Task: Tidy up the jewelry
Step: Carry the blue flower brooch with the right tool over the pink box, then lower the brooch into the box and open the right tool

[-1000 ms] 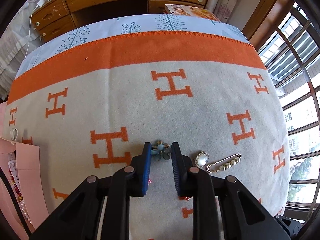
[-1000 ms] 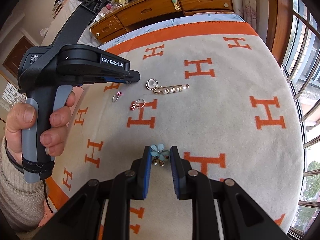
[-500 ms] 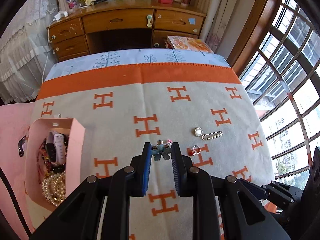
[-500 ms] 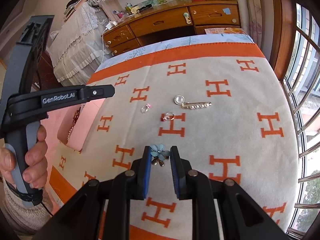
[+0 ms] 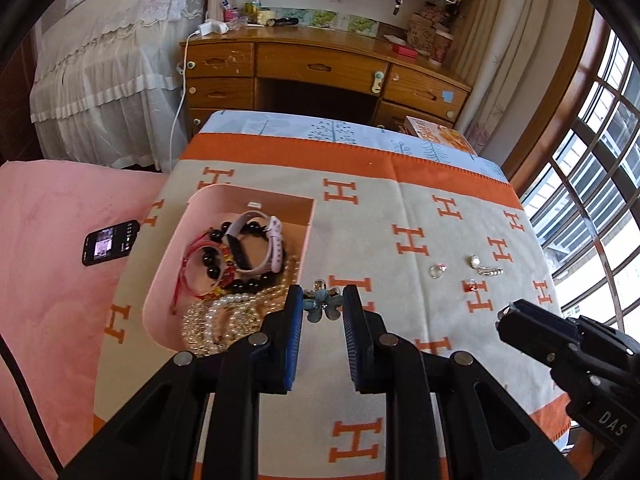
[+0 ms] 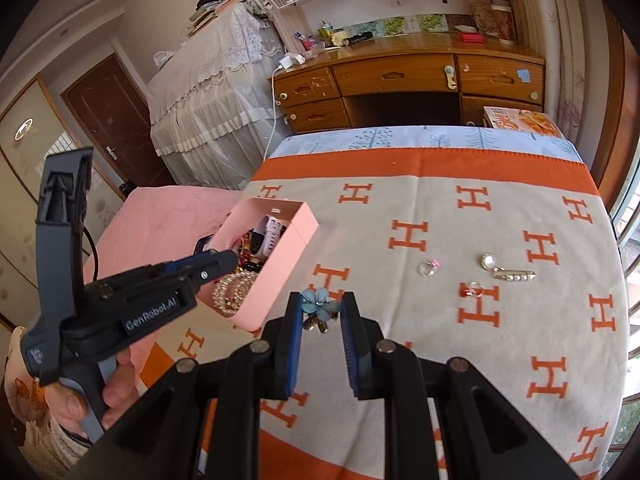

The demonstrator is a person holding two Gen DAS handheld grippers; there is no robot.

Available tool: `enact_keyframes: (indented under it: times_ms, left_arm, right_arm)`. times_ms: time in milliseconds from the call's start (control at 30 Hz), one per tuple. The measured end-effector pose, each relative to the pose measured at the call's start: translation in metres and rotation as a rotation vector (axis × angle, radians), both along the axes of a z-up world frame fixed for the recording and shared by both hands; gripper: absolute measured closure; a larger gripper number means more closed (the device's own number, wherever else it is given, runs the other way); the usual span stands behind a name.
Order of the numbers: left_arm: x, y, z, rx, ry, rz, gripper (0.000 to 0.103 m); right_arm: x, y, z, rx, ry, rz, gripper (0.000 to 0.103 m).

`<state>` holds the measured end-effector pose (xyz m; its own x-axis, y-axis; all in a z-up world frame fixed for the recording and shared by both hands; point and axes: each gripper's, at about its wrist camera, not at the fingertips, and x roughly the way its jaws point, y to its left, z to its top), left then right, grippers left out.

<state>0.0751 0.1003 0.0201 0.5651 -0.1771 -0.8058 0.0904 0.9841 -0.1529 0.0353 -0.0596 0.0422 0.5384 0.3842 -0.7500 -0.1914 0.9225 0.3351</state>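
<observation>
Each gripper clamps one blue flower earring by its petals, so both ride clear of the blanket [image 5: 400, 420] during transfer. The left gripper [image 5: 319, 300] grips its earring [image 5: 322, 304] just beside the pink box [image 5: 168, 280], which lies at its 10 o'clock. The right gripper [image 6: 318, 304] grips its earring [image 6: 318, 302]. Compared with a second ago, both hands are higher and the box has come into view. Two rings [image 5: 437, 271] and a pearl brooch [image 5: 486, 267] remain at 2 o'clock.

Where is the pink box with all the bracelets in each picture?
Left wrist view: the pink box sits left of centre, open, just beyond the left gripper.
Right wrist view: pink box left of centre.
Shared landmark: the pearl pin on the blanket.
</observation>
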Motion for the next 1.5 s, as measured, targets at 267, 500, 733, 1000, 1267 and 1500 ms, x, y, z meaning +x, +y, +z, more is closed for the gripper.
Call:
enact_keyframes:
  times_ms: [267, 500, 733, 1000, 1267, 1500]
  left_arm:
    - [0.001, 0.039, -0.019, 0.059, -0.027, 0.080, 0.085]
    - [0.009, 0.067, -0.032, 0.014, -0.013, 0.095, 0.085]
    - [0.029, 0.106, -0.040, -0.140, 0.023, 0.083, 0.085]
    - [0.069, 0.135, -0.039, -0.307, 0.078, 0.075, 0.085]
    - [0.118, 0.127, -0.053, -0.351, 0.151, 0.069, 0.085]
    - [0.135, 0.119, -0.069, -0.337, 0.182, 0.100, 0.085]
  right_arm:
    - [0.022, 0.050, 0.003, 0.004, -0.012, 0.027, 0.084]
    - [0.049, 0.076, -0.003, 0.026, 0.007, 0.047, 0.084]
    - [0.087, 0.092, -0.020, 0.087, 0.090, 0.047, 0.084]
    - [0.125, 0.101, -0.050, 0.132, 0.199, 0.025, 0.084]
    - [0.156, 0.096, -0.071, 0.117, 0.249, -0.069, 0.084]
    - [0.158, 0.093, -0.079, 0.139, 0.281, -0.063, 0.083]
